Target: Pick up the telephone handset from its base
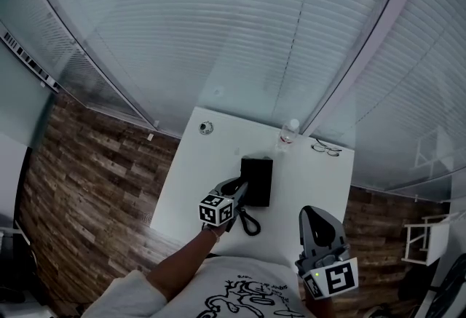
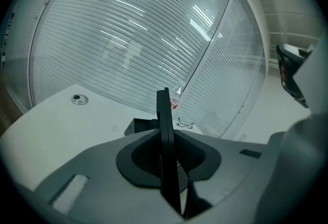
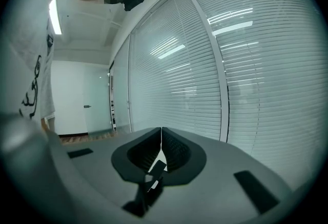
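The black telephone base sits mid-table on the white table. My left gripper is at the base's left edge, shut on the black handset. In the left gripper view the handset stands edge-on between the jaws, above the table, with the base behind and below it. A black cord loops on the table under the gripper. My right gripper hovers near the table's front right; in the right gripper view its jaws meet with nothing between them.
A clear bottle and a pair of glasses lie at the table's far right edge. A round metal fitting sits at the far left corner. Glass walls with blinds close the far side. Wooden floor lies to the left.
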Motion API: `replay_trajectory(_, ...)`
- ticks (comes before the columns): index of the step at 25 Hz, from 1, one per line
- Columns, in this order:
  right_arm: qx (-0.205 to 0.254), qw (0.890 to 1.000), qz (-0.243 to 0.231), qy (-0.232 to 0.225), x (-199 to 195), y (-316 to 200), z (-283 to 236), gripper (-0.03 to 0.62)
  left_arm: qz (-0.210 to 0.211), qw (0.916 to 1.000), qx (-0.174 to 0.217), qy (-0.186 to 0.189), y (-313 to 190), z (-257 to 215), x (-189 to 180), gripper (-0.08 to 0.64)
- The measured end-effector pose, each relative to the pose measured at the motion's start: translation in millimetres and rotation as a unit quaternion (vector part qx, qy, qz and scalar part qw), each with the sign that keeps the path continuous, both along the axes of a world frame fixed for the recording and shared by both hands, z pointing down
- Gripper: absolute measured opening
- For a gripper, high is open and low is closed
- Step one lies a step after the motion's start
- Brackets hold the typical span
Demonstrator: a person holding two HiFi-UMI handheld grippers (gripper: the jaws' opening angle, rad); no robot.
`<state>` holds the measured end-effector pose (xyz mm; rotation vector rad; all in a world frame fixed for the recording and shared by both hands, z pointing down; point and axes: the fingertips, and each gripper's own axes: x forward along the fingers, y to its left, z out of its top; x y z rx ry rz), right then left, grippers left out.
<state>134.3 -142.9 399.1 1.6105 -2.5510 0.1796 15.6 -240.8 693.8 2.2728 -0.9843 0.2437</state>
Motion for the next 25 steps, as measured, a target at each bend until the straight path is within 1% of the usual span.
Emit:
replay_trajectory(4,0.003,1.0,-0.006,0.006,-2,5,-2,0.006,-0.003,0.9997,0.018,0.014,5,-25,-5,0.072)
replay_trajectory(11,0.01,1.0,-0.005,0.008,-2,8,-5,0.006,-0.004,0.9967,0.064,0.048,20,-88,-6,0.072)
replay_trajectory(15,0.014,1.0,-0.007,0.007,-1,11,-7,0.006,0.002,0.9933,0.094,0.068,27,-126,-4,0.072)
replay_trajectory(19,0.015,1.0,-0.007,0.007,0,12,-7,0.006,0.008,0.9897,0.111,0.09,36,-160,-2,0.072)
replay_trajectory(25,0.019,1.0,-0.008,0.01,0,15,-9,0.006,0.016,0.9826,0.15,0.108,50,-206,-2,0.072)
